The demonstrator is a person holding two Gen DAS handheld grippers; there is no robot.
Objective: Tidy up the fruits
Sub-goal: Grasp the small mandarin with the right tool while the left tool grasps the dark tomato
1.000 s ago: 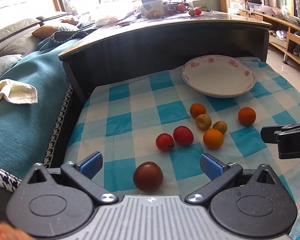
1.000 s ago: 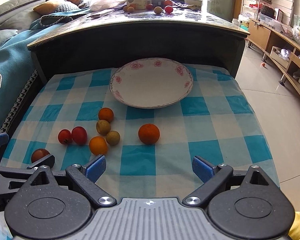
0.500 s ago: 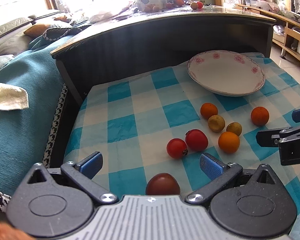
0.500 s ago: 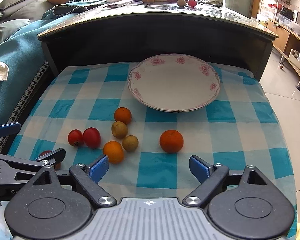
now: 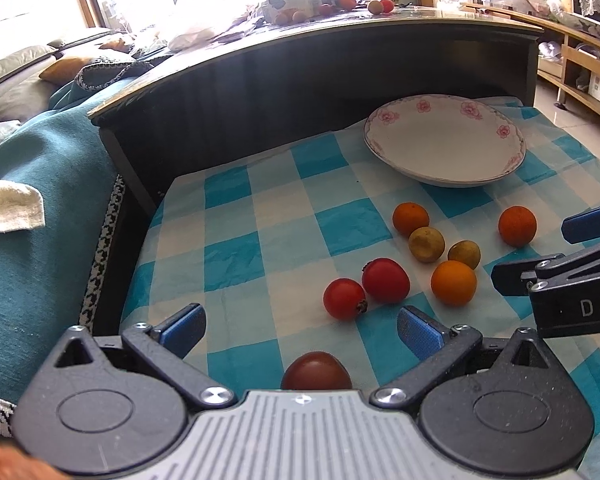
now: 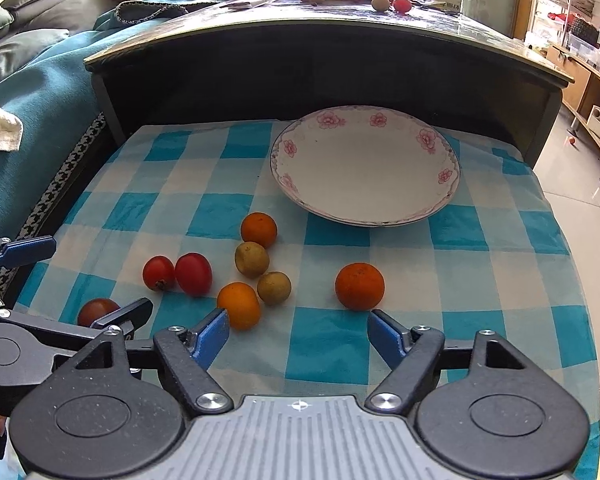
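Both tools hang low over a blue-and-white checked cloth (image 6: 332, 344) with their blue-padded fingers spread wide and nothing between them. The left gripper (image 5: 300, 330) sits at the near left corner of the cloth, a dark red tomato (image 5: 316, 372) lying just under its nose between the parted fingers, touching neither. The right gripper (image 6: 298, 332) faces the middle of the spread; a deep orange fruit (image 6: 359, 286) lies just ahead of its right finger and a paler orange one (image 6: 239, 305) just beside its left finger. Further left two bright red tomatoes (image 6: 176, 273) lie touching each other, and behind the pale orange sit two small yellow-green fruits (image 6: 262, 274) and a third small orange (image 6: 259, 230). The flower-rimmed white plate (image 6: 446, 178) stands bare at the far side of the cloth, well apart from the fruit, against a dark curved table (image 6: 300, 60)
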